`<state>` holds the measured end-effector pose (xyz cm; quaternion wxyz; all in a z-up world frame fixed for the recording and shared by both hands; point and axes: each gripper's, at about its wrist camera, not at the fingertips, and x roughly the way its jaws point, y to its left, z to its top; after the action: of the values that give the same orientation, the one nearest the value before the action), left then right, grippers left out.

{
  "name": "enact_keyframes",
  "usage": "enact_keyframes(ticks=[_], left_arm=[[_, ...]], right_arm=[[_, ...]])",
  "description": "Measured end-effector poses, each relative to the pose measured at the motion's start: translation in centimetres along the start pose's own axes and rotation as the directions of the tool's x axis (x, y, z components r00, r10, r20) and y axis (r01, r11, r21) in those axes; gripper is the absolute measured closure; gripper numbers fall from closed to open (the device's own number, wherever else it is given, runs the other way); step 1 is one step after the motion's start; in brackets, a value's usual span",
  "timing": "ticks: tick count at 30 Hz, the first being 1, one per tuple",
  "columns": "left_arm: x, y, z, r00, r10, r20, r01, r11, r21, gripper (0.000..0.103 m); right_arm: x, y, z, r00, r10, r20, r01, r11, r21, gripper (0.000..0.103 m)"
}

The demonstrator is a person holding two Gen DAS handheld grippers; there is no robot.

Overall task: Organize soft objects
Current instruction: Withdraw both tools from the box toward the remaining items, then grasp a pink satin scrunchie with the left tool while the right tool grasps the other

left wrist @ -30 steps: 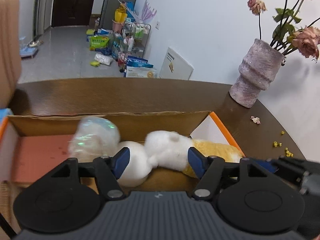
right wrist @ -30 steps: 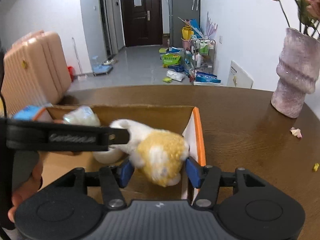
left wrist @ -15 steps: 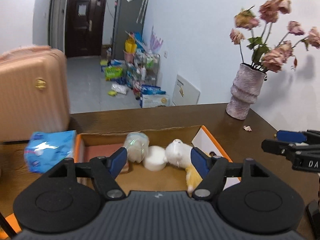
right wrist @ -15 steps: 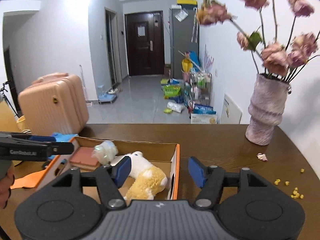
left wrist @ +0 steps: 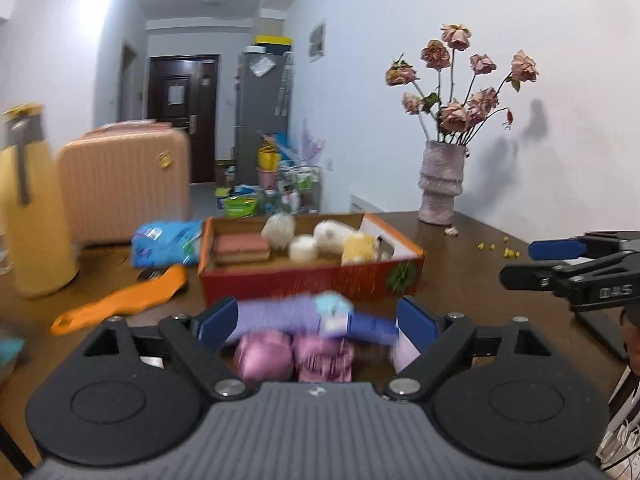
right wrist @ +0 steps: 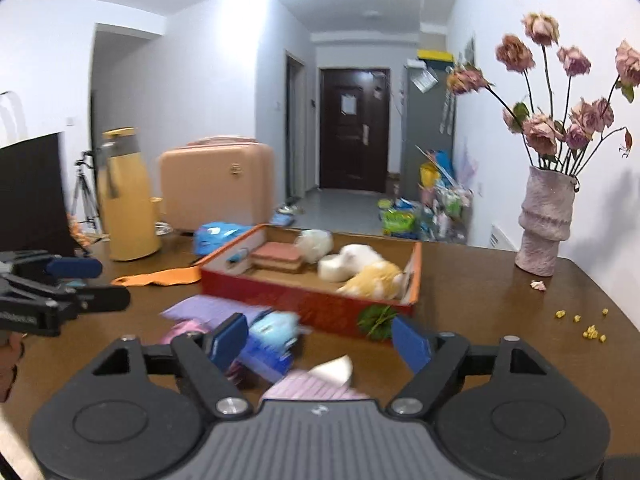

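Both grippers — left (left wrist: pixel 316 320), right (right wrist: pixel 320 340) — hover with jaws spread wide, empty, over a blurred pile (left wrist: pixel 296 336) of purple and pink soft items just before the box (right wrist: pixel 308 296). Risk: bunched fabrics may snag, dragging neighbours along.

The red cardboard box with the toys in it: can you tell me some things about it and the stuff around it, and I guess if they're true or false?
1. The white and yellow plush toy lies inside the red cardboard box. True.
2. The left claw is squeezing the plush toy. False: it is open, away from the box.
3. The pink textured vase of dried roses stands on the brown wooden table, outside the box. True.
4. The purple and pink soft things are already in the box. False: they lie on the table in front of it.
5. The right claw is open. True.
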<state>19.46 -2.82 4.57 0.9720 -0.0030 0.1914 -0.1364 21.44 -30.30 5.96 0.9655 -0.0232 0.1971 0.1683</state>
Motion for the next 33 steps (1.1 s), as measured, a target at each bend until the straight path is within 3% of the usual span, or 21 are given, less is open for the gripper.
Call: enact_keyframes(ticks=[4,7,13,23,30,33], left_arm=[[-3.7,0.0,-4.1,0.999,0.032,-0.025,-0.034,0.996,-0.08,0.013],[-5.1,0.4,-6.3,0.996,0.037,-0.076,-0.045,0.993,-0.109,0.013],[-5.9,1.0,-6.8,0.995,0.063,-0.078,-0.071,0.991,-0.113,0.013],[-2.3,1.1,-6.3,0.991,0.052,-0.123,-0.066,0.992,-0.111,0.013],[1.8,3.1,-6.1,0.984,0.074,-0.164,-0.098,0.984,-0.146,0.014],[4.5,4.3,-5.6,0.979,0.086,-0.183,-0.117,0.979,-0.167,0.021]], right_arm=[[-3.5,2.2,-3.6,0.997,0.06,0.041,-0.061,0.998,0.023,0.02],[-4.7,2.7,-6.0,0.998,0.062,0.027,-0.063,0.997,0.04,0.019],[-4.9,2.7,-6.8,1.0,0.027,0.005,-0.027,0.998,0.049,0.019],[-2.7,2.2,-7.6,0.998,0.043,-0.047,-0.039,0.996,0.076,0.021],[0.9,2.5,-7.5,0.99,0.116,-0.084,-0.107,0.989,0.107,0.032],[3.8,3.6,-7.4,0.98,0.159,-0.12,-0.144,0.982,0.121,0.041]])
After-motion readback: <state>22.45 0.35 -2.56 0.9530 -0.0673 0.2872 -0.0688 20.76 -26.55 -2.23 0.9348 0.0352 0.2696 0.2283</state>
